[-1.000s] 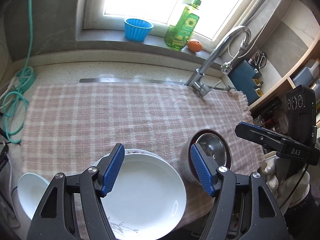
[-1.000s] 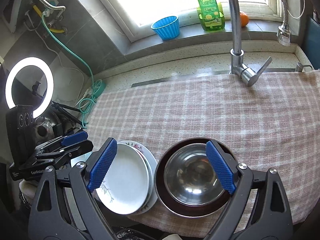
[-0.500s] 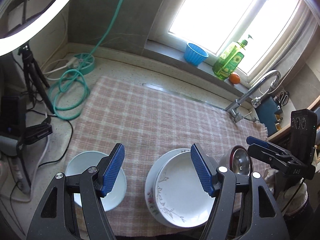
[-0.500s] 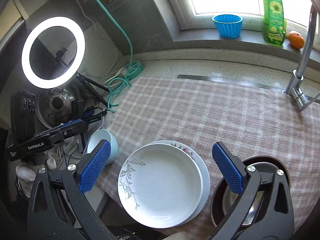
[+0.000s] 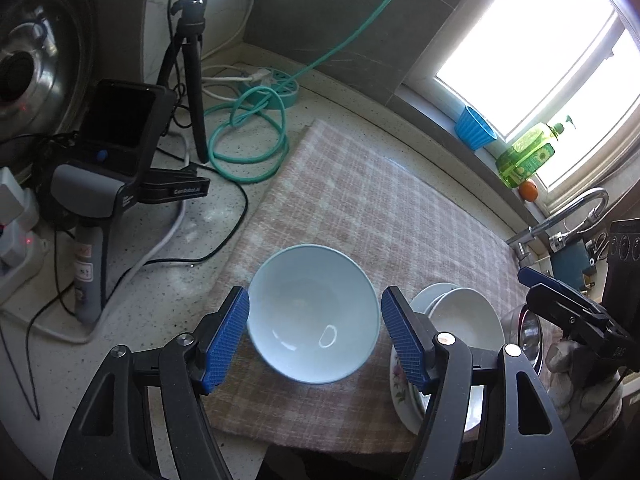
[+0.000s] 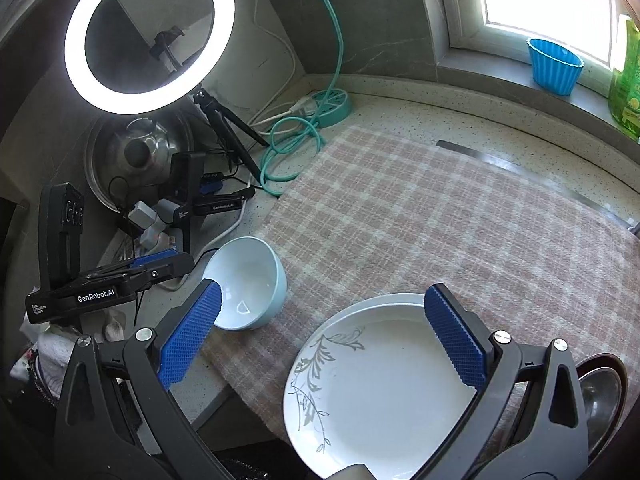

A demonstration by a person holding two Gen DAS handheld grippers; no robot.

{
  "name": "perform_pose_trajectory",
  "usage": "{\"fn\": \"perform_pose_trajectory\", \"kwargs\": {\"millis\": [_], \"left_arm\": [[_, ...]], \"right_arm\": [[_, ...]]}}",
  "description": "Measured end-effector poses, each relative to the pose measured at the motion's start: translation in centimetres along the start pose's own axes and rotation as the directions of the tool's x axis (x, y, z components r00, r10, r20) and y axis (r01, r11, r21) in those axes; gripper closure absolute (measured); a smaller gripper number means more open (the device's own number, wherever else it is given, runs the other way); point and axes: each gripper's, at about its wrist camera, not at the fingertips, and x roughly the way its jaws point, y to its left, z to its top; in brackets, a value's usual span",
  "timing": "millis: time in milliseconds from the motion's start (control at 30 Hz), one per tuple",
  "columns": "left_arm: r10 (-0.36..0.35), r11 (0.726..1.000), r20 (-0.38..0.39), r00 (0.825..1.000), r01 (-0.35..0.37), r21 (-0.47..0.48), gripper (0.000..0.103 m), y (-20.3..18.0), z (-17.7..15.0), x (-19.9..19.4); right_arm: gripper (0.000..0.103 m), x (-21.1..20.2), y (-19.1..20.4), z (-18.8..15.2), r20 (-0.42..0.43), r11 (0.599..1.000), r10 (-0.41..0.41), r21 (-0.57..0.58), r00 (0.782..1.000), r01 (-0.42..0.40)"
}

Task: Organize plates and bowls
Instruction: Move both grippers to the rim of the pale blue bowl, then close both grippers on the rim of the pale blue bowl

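Note:
A light blue bowl [image 5: 314,312] stands upright on the left end of the checked cloth [image 5: 380,208]. My left gripper [image 5: 315,300] hovers over it, open, with the bowl framed between the blue pads and no pad touching it. Right of it lies a stack of white plates [image 5: 464,320], then a steel bowl [image 5: 530,332] nested in a dark bowl. My right gripper [image 6: 323,292] is open wide above the top plate [image 6: 380,384], which has a grey leaf pattern. The blue bowl [image 6: 248,280] sits just beyond its left pad.
Left of the cloth the counter is crowded: a ring light [image 6: 148,36] on a tripod, a spare gripper [image 5: 120,184], power strips, a coiled green cable [image 5: 248,148] and a pot lid. A blue cup [image 6: 554,66], a soap bottle [image 5: 524,156] and an orange stand on the sill; the faucet [image 5: 568,216] is at far right.
Both grippers have swung left along the counter and rolled. The left one went from over the plates to over the blue bowl, the right one from the steel bowl to the plates, its jaws slightly wider.

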Motion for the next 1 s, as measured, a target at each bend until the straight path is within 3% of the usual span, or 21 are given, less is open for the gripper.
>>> {"fn": "perform_pose_trajectory", "kwargs": {"millis": [200,300,367,500,567,633,700,867,1000], "left_arm": [[0.014,0.999,-0.012,1.0,-0.014,-0.05,0.035,2.6,-1.0,0.4],[0.008,0.998,-0.028,1.0,-0.009,-0.065,0.035,3.3,-1.5,1.0],[0.002,0.998,-0.036,0.999,-0.004,-0.07,0.035,3.7,-1.7,1.2],[-0.021,0.996,-0.041,0.999,0.017,-0.083,0.042,4.2,-1.8,1.6],[-0.035,0.996,-0.048,0.998,0.031,-0.088,0.051,4.4,-1.8,1.9],[-0.045,0.995,-0.054,0.998,0.041,-0.088,0.058,4.5,-1.7,2.1],[-0.053,0.995,-0.062,0.997,0.047,-0.089,0.064,4.6,-1.7,2.5],[-0.075,0.992,-0.08,0.994,0.067,-0.103,0.073,5.0,-1.6,3.4],[-0.087,0.991,-0.092,0.992,0.077,-0.105,0.079,5.1,-1.6,3.9]], "right_arm": [[0.0,3.1,2.3,0.1,-0.05,0.999,-0.003,-0.054,0.999,0.0],[0.001,4.7,3.2,0.1,-0.102,0.997,0.049,-0.056,0.994,-0.055],[0.011,5.7,3.6,-0.1,-0.13,0.995,0.081,-0.043,0.988,-0.087],[0.029,7.5,4.2,-0.3,-0.157,0.997,0.049,-0.055,0.986,-0.058],[0.033,8.2,4.1,-0.2,-0.163,0.998,0.035,-0.045,0.986,-0.043],[0.05,8.9,3.9,-0.1,-0.175,0.999,0.031,-0.03,0.984,-0.037],[0.06,9.6,3.7,-0.1,-0.192,0.999,0.035,-0.015,0.981,-0.039],[0.063,11.0,3.4,-0.4,-0.216,1.0,0.03,0.006,0.976,-0.03],[0.075,11.6,3.1,-0.5,-0.233,0.999,0.038,0.026,0.972,-0.033]]}}
